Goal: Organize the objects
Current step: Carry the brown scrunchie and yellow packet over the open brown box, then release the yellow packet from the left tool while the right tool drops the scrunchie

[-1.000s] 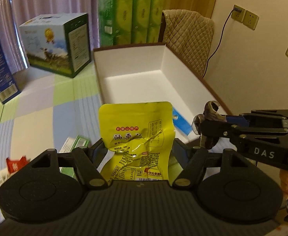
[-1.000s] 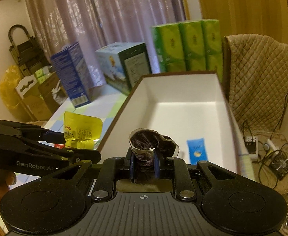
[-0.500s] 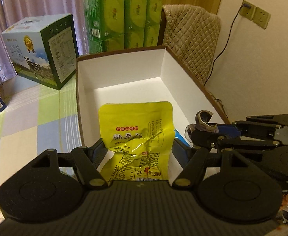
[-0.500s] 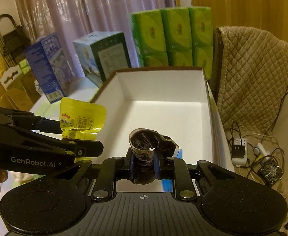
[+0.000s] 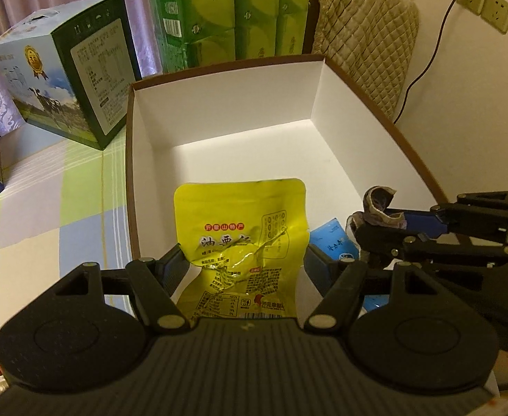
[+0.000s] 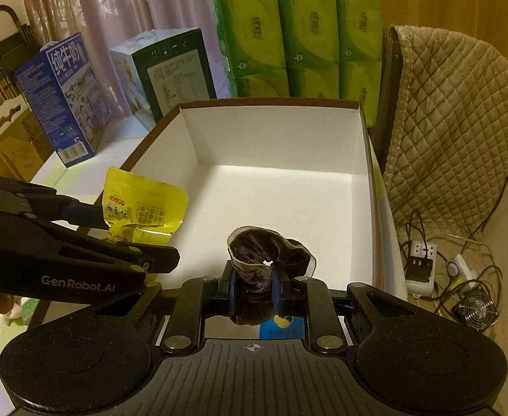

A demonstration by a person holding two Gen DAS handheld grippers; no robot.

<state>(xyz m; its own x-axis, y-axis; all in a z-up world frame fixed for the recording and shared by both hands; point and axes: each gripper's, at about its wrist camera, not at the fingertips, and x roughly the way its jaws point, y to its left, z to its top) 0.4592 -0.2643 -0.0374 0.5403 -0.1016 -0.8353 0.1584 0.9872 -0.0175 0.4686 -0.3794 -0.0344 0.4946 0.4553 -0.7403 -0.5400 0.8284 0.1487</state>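
- The left gripper (image 5: 243,263) is pinching a yellow snack pouch (image 5: 242,239) between its fingers, holding it upright over the near end of the white box (image 5: 219,118). The pouch is showing large dark Chinese characters under a small red label, with a nutrition table and a red logo lower down; the small print is too fine to read.
- The right gripper (image 6: 254,287) is squeezing a dark crumpled wrapper (image 6: 261,256) between its blue-lined fingers (image 6: 232,289), also above the near end of the box.
- In the right wrist view, the left gripper's black side arm is reading "GenRobot.AI" in pale letters.
- A blue packet (image 5: 330,239) is lying on the box floor at the near end, beneath and between the two grippers; its writing is not legible.
- The box, white inside with a brown rim, is sitting on a worktop (image 5: 46,208) covered in a pale green, blue and white check.
- Left of the box, a blue carton (image 6: 63,97) is standing upright, showing "纯牛奶" in white and a barcode near its base.
- Beside it, a milk carton with a cow picture (image 5: 63,79) is carrying a gold medal badge and a white panel of small text.
- Behind the box, green tissue packs (image 6: 299,34) are standing in a row.
- To the right, a quilted beige cover (image 6: 455,131) is draping over a chair.
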